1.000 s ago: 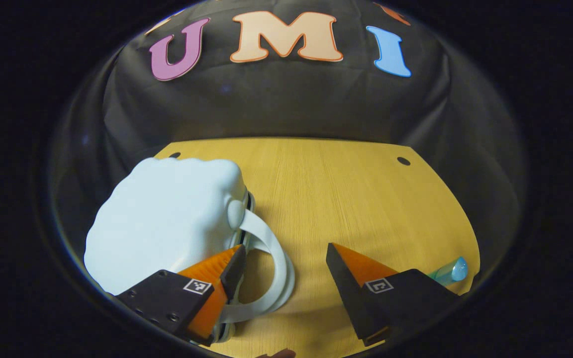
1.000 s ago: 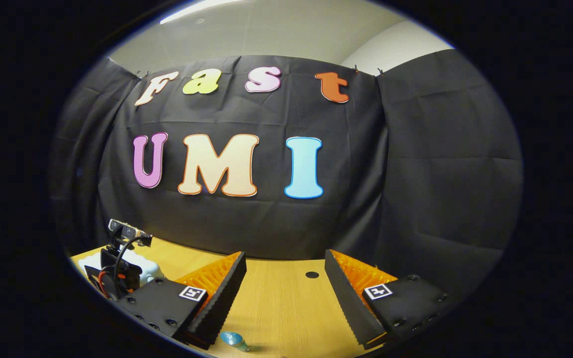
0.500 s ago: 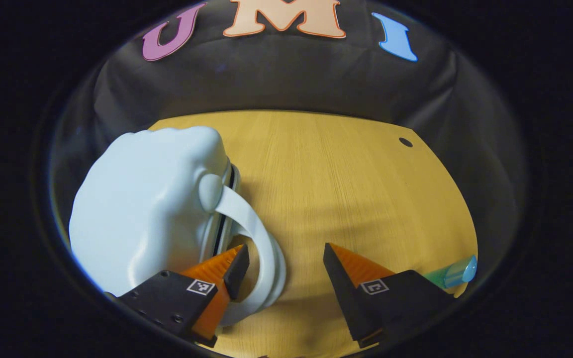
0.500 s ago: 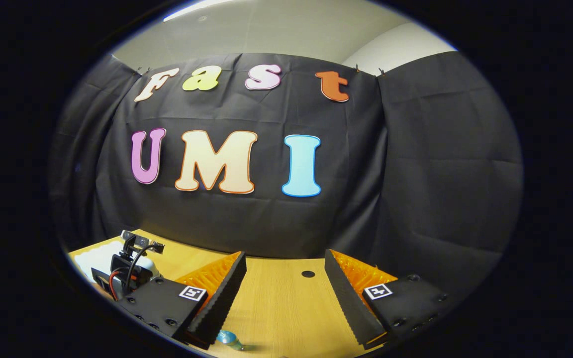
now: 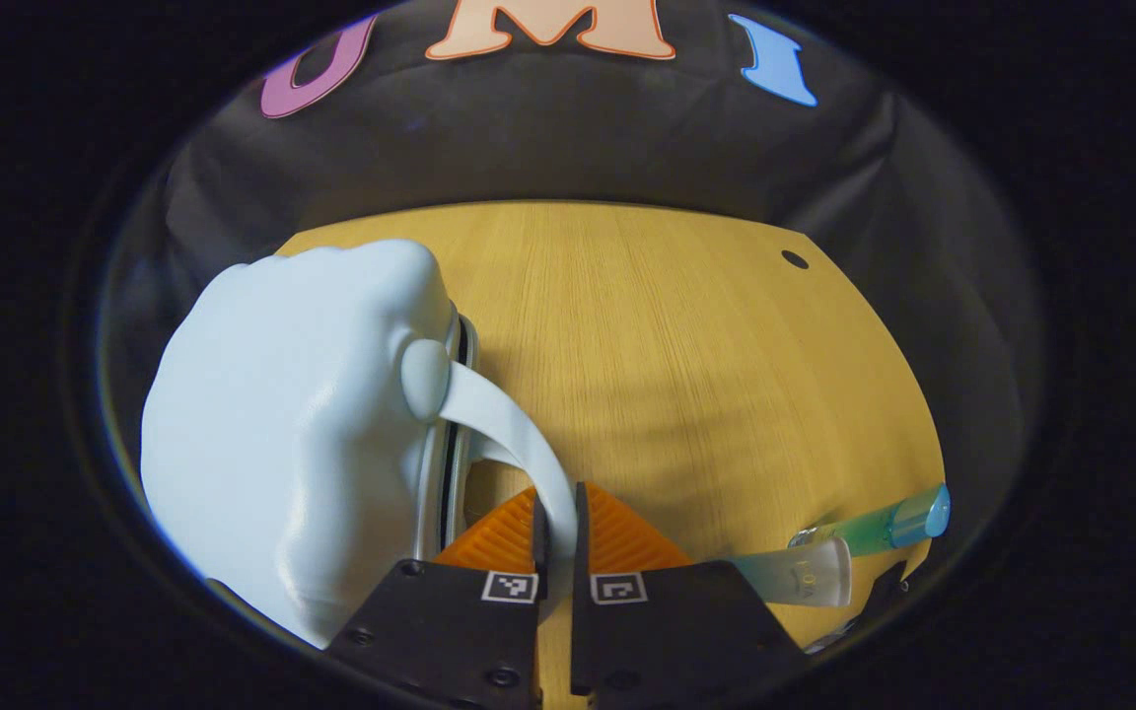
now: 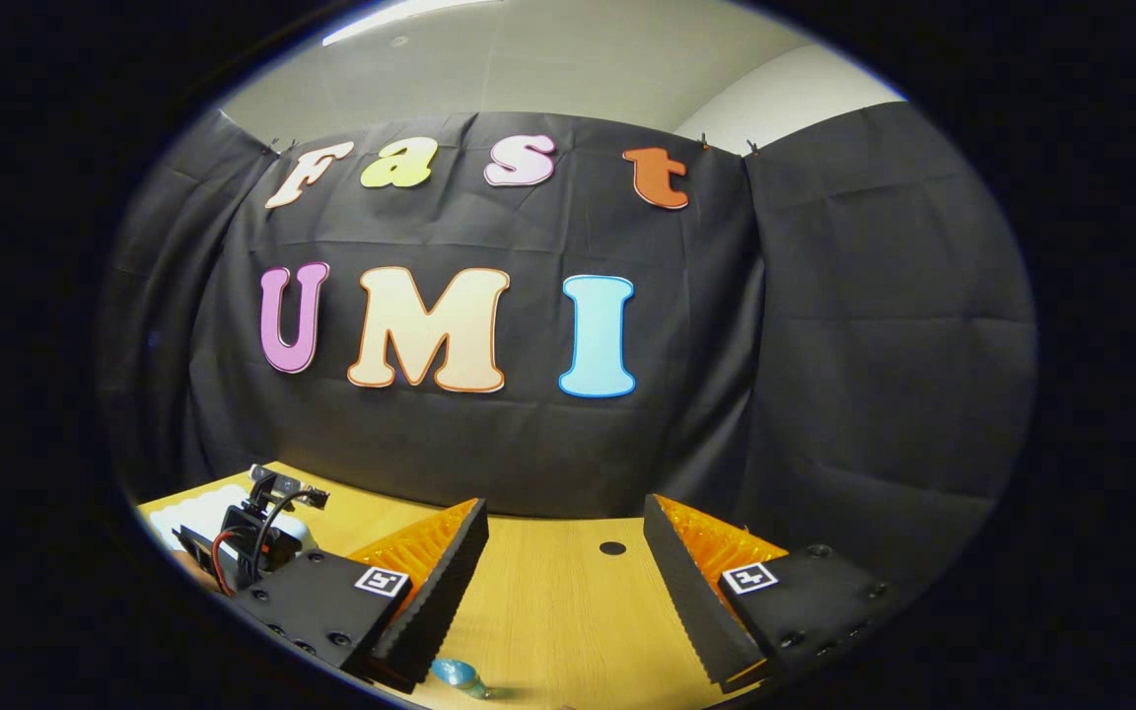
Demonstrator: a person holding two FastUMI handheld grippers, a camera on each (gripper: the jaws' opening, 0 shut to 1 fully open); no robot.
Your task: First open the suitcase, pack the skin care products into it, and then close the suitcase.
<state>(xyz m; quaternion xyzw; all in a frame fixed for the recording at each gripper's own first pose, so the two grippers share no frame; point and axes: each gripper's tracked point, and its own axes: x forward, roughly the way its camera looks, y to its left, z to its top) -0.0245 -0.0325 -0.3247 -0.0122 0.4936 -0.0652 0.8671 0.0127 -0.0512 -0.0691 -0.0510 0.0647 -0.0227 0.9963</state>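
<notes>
left tongs pinch the suitcase handle, right tongs hang wide

in the left gripper view, the left gripper (image 5: 556,528) has its two orange fingers drawn in narrow, and both press on the pale handle (image 5: 514,434) of the suitcase (image 5: 282,434), which passes between them. the suitcase is a rounded, pale blue-white shell lying on the wooden table (image 5: 676,345), left of the tongs, its dark seam facing the handle and the lid down. the handle arches from a round boss on the shell down into the pinch.

to the right, near the table's edge, lie two skin care items: a frosted tube (image 5: 795,577) partly behind the right finger, and just beyond it a green bottle with a blue cap (image 5: 879,528). whether the two touch cannot be told.

in the right gripper view, the right gripper (image 6: 565,537) stands wide with nothing between its fingers, held above the table (image 6: 558,611) and facing the cloth wall. a blue cap (image 6: 457,674) peeks out below its left finger. far left, the other gripper (image 6: 257,528), with its cables, sits against the pale suitcase (image 6: 195,508).
</notes>
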